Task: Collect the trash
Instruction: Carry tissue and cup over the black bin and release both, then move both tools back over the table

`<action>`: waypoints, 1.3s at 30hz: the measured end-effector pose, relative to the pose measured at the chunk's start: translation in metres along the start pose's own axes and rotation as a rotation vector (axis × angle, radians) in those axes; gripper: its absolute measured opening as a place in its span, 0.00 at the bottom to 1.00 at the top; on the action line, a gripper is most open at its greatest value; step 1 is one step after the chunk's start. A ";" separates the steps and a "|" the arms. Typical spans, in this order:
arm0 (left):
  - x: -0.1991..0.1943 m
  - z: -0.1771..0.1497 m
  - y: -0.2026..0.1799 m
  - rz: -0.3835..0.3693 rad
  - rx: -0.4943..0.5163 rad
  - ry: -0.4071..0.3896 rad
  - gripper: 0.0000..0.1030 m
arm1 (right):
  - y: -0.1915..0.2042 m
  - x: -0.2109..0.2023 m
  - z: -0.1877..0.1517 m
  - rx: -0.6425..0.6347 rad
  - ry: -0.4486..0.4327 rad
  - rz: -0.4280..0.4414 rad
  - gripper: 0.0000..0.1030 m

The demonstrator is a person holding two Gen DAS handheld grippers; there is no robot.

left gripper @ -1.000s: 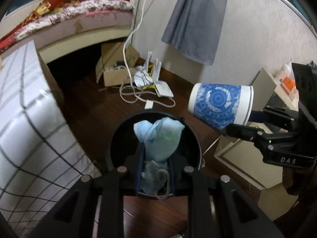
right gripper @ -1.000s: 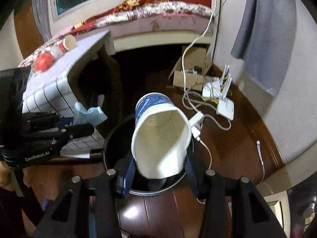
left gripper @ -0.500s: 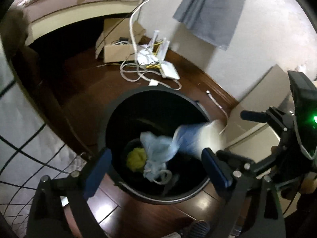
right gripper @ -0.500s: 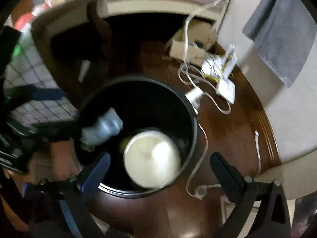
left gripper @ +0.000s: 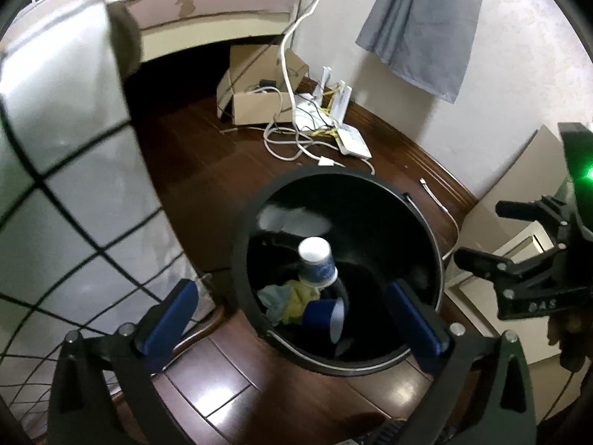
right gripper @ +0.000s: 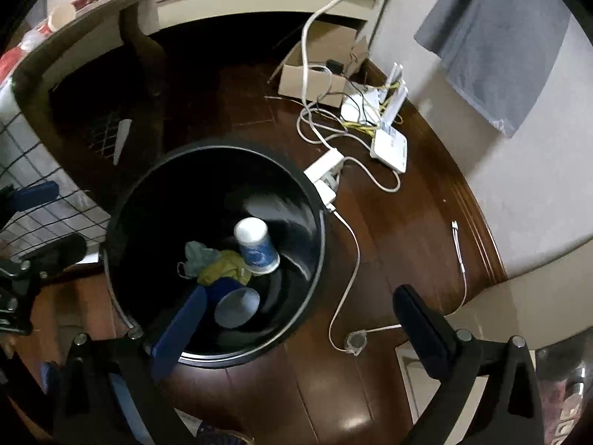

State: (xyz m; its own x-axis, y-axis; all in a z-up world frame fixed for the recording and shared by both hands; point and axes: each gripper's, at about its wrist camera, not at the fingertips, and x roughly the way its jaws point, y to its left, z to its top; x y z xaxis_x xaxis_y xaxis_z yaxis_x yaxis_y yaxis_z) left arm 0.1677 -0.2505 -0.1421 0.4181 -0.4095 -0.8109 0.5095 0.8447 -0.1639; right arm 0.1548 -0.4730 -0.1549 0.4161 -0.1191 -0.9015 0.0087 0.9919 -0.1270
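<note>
A round black bin (left gripper: 241, 259) stands on the dark wood floor, directly under both grippers. Inside it a white-and-blue paper cup (left gripper: 318, 263) stands bottom-up beside a dark blue cup (left gripper: 326, 315) on its side, a crumpled pale blue mask (left gripper: 274, 296) and a yellow scrap (left gripper: 300, 296). My left gripper (left gripper: 291, 289) hovers over the bin, its jaws opening with nothing between them. The right wrist view shows the same bin (right gripper: 322, 230), paper cup (right gripper: 257, 246) and mask (right gripper: 196, 256). My right gripper (right gripper: 302, 294) is open and empty above the bin's right side.
A table under a grid-pattern cloth (left gripper: 74, 185) stands close on the bin's left. Beyond the bin lie a cardboard box (left gripper: 259, 100), a white router (right gripper: 389, 144), a power strip (right gripper: 326, 170) and loose cables (right gripper: 348, 259). A grey cloth (left gripper: 426, 26) hangs on the wall.
Both grippers went from shut to wide open and sank toward the bin. The mask left my left gripper and the paper cup left my right; both now lie in the bin.
</note>
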 end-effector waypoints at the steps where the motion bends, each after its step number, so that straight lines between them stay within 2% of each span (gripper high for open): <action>1: -0.003 0.000 0.000 0.000 -0.002 -0.004 0.99 | 0.003 -0.003 0.000 -0.006 -0.008 0.002 0.99; 13: -0.051 0.009 -0.012 0.017 0.028 -0.094 0.99 | 0.008 -0.052 0.001 -0.022 -0.093 -0.021 0.99; 21: -0.096 0.022 -0.012 0.073 0.024 -0.161 0.99 | 0.007 -0.090 0.008 -0.010 -0.173 -0.050 0.99; 39: -0.152 0.031 0.027 0.180 -0.021 -0.264 0.99 | 0.060 -0.145 0.039 -0.046 -0.318 0.043 0.99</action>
State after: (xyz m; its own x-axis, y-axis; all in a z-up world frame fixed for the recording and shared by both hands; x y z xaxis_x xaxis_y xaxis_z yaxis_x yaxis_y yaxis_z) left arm 0.1409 -0.1765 -0.0064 0.6819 -0.3260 -0.6548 0.3952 0.9175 -0.0452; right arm 0.1308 -0.3941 -0.0160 0.6783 -0.0504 -0.7331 -0.0531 0.9917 -0.1172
